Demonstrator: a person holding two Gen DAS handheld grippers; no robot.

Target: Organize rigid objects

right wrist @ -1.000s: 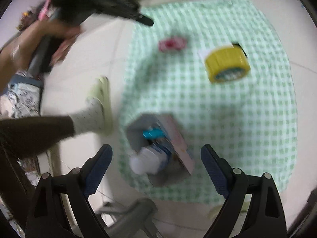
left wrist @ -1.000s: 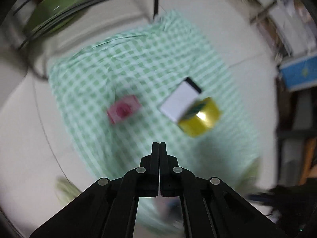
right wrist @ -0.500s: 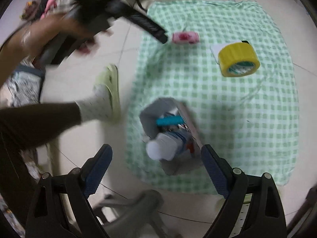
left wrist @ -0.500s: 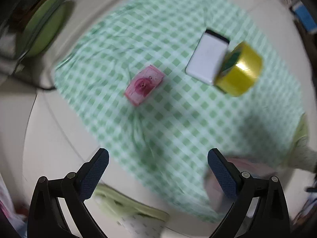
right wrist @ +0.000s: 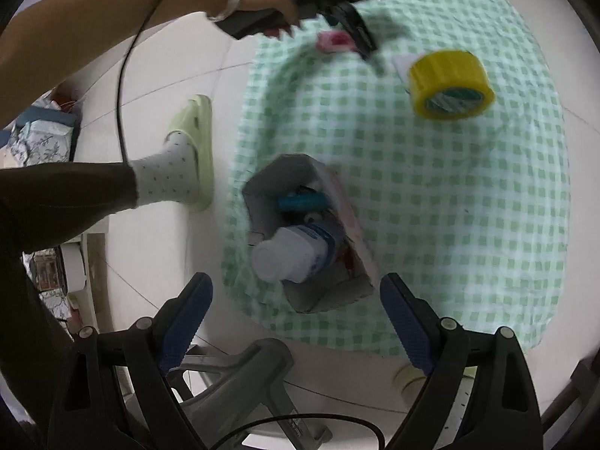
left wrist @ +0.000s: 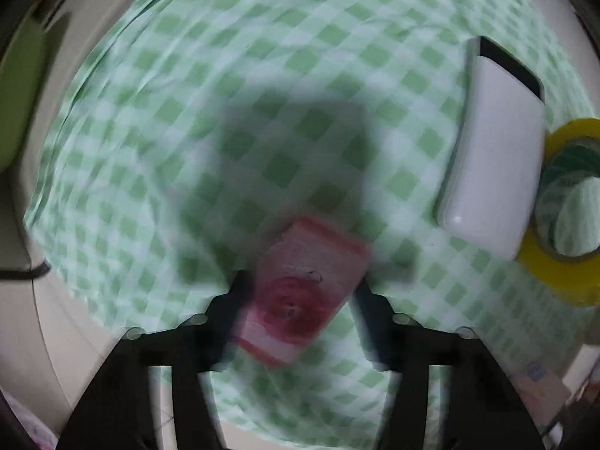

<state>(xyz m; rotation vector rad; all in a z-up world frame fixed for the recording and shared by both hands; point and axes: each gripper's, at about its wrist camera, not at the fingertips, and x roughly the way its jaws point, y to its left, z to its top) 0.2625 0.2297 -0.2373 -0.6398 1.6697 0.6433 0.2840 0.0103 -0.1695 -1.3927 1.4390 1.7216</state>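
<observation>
A small pink box point(left wrist: 303, 288) lies on the green checked cloth point(left wrist: 262, 75), between the fingers of my open left gripper point(left wrist: 300, 300); the frame is blurred, so I cannot tell whether the fingers touch it. It also shows in the right wrist view point(right wrist: 333, 42) under the left gripper point(right wrist: 356, 37). A white power bank point(left wrist: 495, 157) and a yellow tape roll point(left wrist: 562, 217) lie to its right. My right gripper point(right wrist: 296, 322) is open and empty above a grey box point(right wrist: 303, 240) that holds a white bottle point(right wrist: 292, 255) and a blue item.
The cloth point(right wrist: 450, 187) lies on a pale tiled floor point(right wrist: 157, 82). A foot in a green slipper point(right wrist: 191, 150) stands beside the cloth's left edge. A grey stand point(right wrist: 240, 382) sits below the box. The tape roll point(right wrist: 450, 82) is at the far right.
My left gripper has dropped close to the cloth and now straddles the pink box. The right gripper has barely moved above the grey box.
</observation>
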